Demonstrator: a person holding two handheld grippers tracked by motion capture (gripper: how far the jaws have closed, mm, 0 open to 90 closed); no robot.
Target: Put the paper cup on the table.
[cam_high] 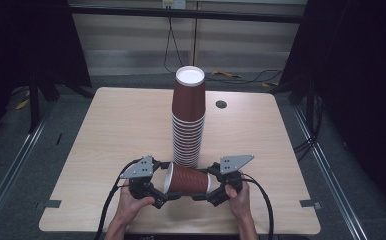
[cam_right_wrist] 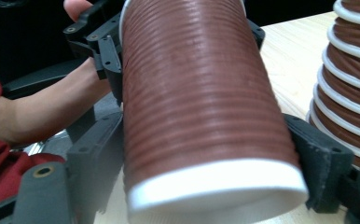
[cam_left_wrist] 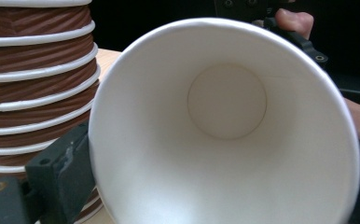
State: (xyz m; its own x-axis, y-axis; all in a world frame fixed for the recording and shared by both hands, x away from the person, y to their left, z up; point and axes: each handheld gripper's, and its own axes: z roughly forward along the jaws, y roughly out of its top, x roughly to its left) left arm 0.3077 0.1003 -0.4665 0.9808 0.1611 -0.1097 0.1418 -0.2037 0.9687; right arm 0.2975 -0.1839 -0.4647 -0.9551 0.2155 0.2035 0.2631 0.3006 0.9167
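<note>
Black jaws of left gripper (cam_high: 157, 196) and right gripper (cam_high: 216, 192) both pinch one ribbed brown cup (cam_high: 187, 179) lying sideways at table's (cam_high: 111, 130) six o'clock, risking crushing it or toppling the cup stack (cam_high: 188, 120) just beyond at twelve.

No lettering, brand marks, numbers or signs can be read anywhere: the ribbed brown paper cups (cam_high: 188, 112) carry no print, and the pale label on the rail at the back (cam_high: 174, 4) is too small to make out.
</note>
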